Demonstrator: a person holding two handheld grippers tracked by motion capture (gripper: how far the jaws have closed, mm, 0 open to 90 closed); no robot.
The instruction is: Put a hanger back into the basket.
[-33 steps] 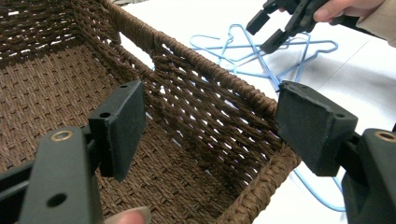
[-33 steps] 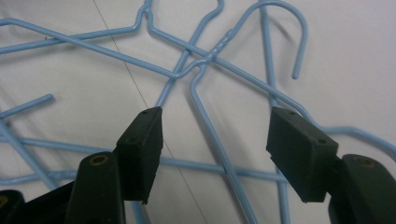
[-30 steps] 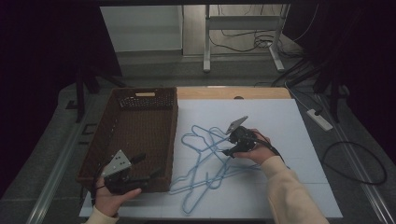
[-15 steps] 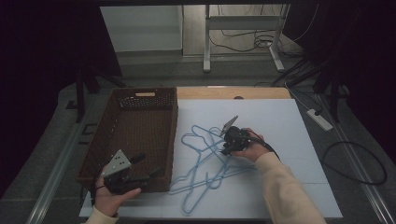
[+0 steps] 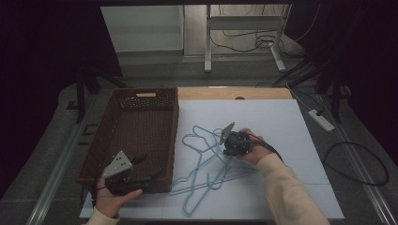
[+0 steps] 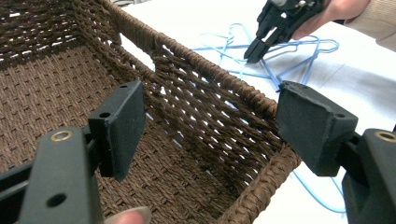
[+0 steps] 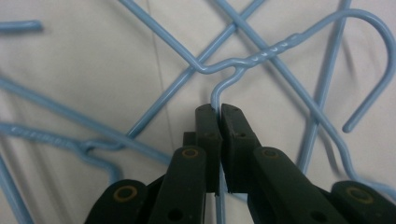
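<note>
The right tongs (image 7: 217, 109) are clenching one blue wire hanger (image 7: 261, 56) in a tangled pile mid-desk; lifting risks dragging neighbours along. The left tongs (image 6: 210, 121), released, are hovering over the basket (image 6: 224, 88).

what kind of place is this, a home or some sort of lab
Probably a lab or workshop set up for recording, not a home: a table covered in pale blue board, loose cables and a power strip on the grey floor, and bare metal desk legs behind.

A lab-like workroom: cables (image 5: 244, 35) trail on the floor beside a power strip (image 5: 321, 119).
</note>
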